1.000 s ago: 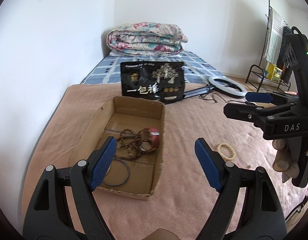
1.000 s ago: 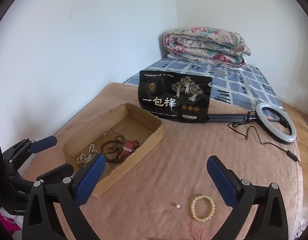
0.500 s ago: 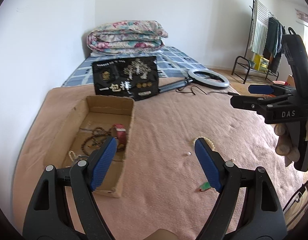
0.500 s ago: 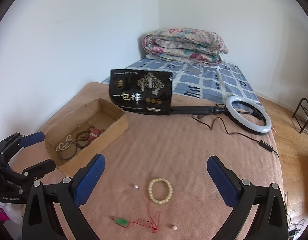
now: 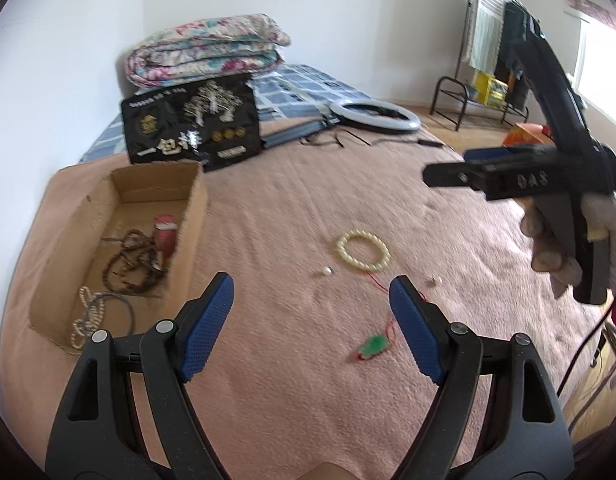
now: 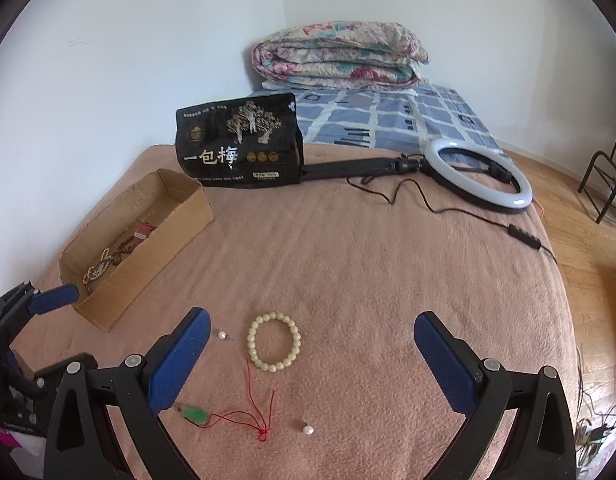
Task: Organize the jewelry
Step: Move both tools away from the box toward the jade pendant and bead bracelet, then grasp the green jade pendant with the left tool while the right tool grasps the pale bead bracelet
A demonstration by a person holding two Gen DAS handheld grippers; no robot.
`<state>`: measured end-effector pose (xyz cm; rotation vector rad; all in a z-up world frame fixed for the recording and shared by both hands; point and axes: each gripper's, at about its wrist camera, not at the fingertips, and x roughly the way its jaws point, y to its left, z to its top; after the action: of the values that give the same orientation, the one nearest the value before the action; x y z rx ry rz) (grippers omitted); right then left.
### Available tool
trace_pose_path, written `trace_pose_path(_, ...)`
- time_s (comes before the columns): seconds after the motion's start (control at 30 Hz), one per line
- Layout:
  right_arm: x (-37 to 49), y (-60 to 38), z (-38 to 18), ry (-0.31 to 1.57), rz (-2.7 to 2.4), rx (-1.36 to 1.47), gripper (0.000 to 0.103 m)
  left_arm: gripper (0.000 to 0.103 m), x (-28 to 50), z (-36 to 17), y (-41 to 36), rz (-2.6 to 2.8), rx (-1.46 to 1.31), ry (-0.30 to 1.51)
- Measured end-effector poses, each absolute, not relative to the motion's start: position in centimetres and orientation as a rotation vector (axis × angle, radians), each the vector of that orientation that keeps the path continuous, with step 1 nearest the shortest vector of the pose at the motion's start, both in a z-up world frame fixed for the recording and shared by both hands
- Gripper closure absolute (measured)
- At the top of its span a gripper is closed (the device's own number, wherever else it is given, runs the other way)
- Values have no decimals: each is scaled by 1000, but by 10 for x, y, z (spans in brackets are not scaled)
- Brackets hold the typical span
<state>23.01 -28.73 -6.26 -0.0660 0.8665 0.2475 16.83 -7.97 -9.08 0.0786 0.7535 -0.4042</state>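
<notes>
Left tongs [image 5: 312,300]: spread wide, holding nothing, above the pink blanket [image 5: 288,200].
Right tongs [image 6: 312,354]: also released, nothing between the blue pads.
Cream bead bracelet [image 6: 274,341]: flat on the blanket, between the right tongs' tips, nearer the left pad.
Green pendant [image 6: 195,415]: on a red cord, beside that left pad.
Loose pearls: one [image 6: 221,335] just left of the bracelet, another [image 6: 308,431] nearer the camera.
Cardboard box [image 6: 164,236]: off to the left, beads inside.

I see my right gripper [image 6: 312,356] spread wide above the bead bracelet [image 6: 273,341], with a green pendant [image 6: 195,415] and cardboard box [image 6: 120,292] to the bracelet's left.
</notes>
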Motion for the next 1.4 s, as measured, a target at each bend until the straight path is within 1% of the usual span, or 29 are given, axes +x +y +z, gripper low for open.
trace_pose_path(0.07, 233, -291, -70, 885, 252, -50, 1, 29, 166, -97, -86, -432, 93, 769)
trace_pose_path(0.2, 237, -295, -84, 923, 261, -32, 7, 37, 164, -113, -96, -483, 106, 819)
trace_pose_path(0.27, 240, -296, -92, 944, 268, -25, 10, 44, 162, -122, -100, -505, 114, 843)
trace_pose_path(0.3, 240, -297, -96, 955, 271, -22, 12, 46, 162, -126, -101, -514, 117, 855)
trace_pose_path(0.37, 241, -297, -104, 977, 278, -19, 17, 51, 162, -136, -105, -536, 119, 885)
trace_pose_path(0.5, 245, -296, -119, 1019, 295, -8, 23, 59, 163, -152, -112, -577, 127, 935)
trace_pose_path(0.57, 247, -296, -126, 1039, 304, -2, 28, 65, 163, -158, -117, -589, 137, 952)
trace_pose_path(0.63, 249, -294, -131, 1054, 311, 2, 32, 66, 161, -163, -122, -602, 149, 962)
trace_pose_path(0.77, 254, -290, -140, 1079, 322, 7, 40, 67, 164, -171, -128, -611, 159, 974)
trace_pose_path(0.83, 256, -288, -144, 1090, 330, 10, 43, 67, 167, -174, -129, -608, 171, 979)
trace_pose_path(0.93, 259, -283, -148, 1103, 340, 5, 45, 72, 169, -179, -131, -603, 186, 990)
trace_pose_path(1.2, 269, -276, -160, 1133, 342, 14, 54, 73, 172, -183, -134, -607, 205, 983)
trace_pose_path(1.27, 272, -275, -163, 1142, 336, 18, 57, 77, 172, -184, -134, -605, 207, 980)
trace_pose_path(1.4, 275, -272, -166, 1147, 328, 4, 59, 83, 173, -185, -133, -601, 213, 973)
